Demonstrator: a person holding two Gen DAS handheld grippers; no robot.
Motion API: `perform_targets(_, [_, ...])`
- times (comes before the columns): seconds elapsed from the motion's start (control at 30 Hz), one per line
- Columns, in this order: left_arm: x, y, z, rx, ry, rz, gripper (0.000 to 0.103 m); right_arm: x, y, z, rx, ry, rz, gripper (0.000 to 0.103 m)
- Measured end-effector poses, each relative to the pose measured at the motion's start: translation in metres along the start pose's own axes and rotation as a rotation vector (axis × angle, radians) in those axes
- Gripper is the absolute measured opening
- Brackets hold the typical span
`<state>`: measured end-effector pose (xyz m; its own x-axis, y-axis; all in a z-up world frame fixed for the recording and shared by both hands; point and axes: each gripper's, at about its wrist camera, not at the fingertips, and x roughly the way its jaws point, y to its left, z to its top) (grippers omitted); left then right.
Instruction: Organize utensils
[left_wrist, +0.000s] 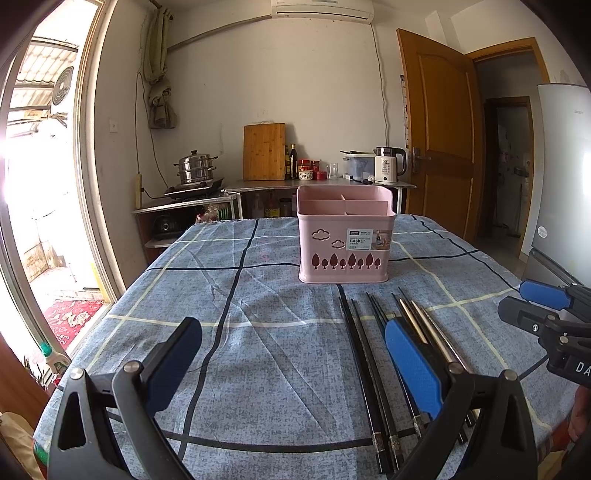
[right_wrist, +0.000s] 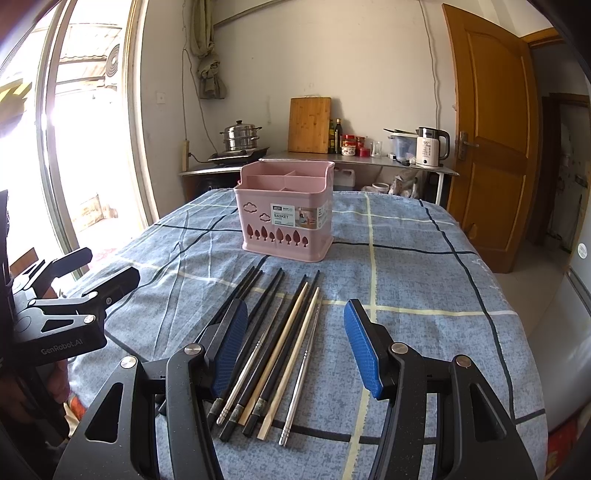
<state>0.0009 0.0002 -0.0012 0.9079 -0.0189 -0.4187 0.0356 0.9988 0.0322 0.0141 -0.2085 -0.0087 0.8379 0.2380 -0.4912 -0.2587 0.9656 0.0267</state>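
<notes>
On the pink holder (right_wrist: 286, 218), a label (right_wrist: 291, 215) reads "BASKET"

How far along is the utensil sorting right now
Nothing looks done yet: the pink basket shows no utensils in the compartments visible from here. Nothing is in hand either; the right gripper is open over the chopsticks lying on the tablecloth, and the left gripper is open beside them. All the chopsticks are left to move.
</notes>
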Motion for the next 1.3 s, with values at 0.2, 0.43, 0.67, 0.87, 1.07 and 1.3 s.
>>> perform_targets(0.2, [0.0008, -0.002, -0.0003, 0.005, 0.001, -0.002, 0.101, -0.0008, -0.0022, -0.0011, 0.006, 0.002, -0.001, 0.055])
perform_targets(0.43, [0.0017, -0.0035, -0.0013, 0.006, 0.0, 0.0, 0.101, -0.0016, -0.0038, -0.0016, 0.009, 0.004, -0.002, 0.055])
perform_targets(0.67, [0.0024, -0.0044, -0.0032, 0.006, 0.003, -0.001, 0.101, -0.0014, -0.0047, -0.0019, 0.012, 0.008, -0.002, 0.055])
perform_targets(0.87, [0.0028, -0.0038, -0.0043, 0.005, 0.009, -0.003, 0.101, -0.0015, -0.0047, -0.0021, 0.013, 0.011, -0.003, 0.055])
perform_targets(1.07, [0.0023, -0.003, -0.004, 0.006, 0.007, 0.001, 0.101, -0.0014, -0.0054, -0.0023, 0.013, 0.01, -0.004, 0.055])
perform_targets(1.3, [0.0027, -0.0043, -0.0038, 0.009, 0.006, 0.004, 0.101, -0.0013, -0.006, -0.0025, 0.014, 0.01, -0.003, 0.055])
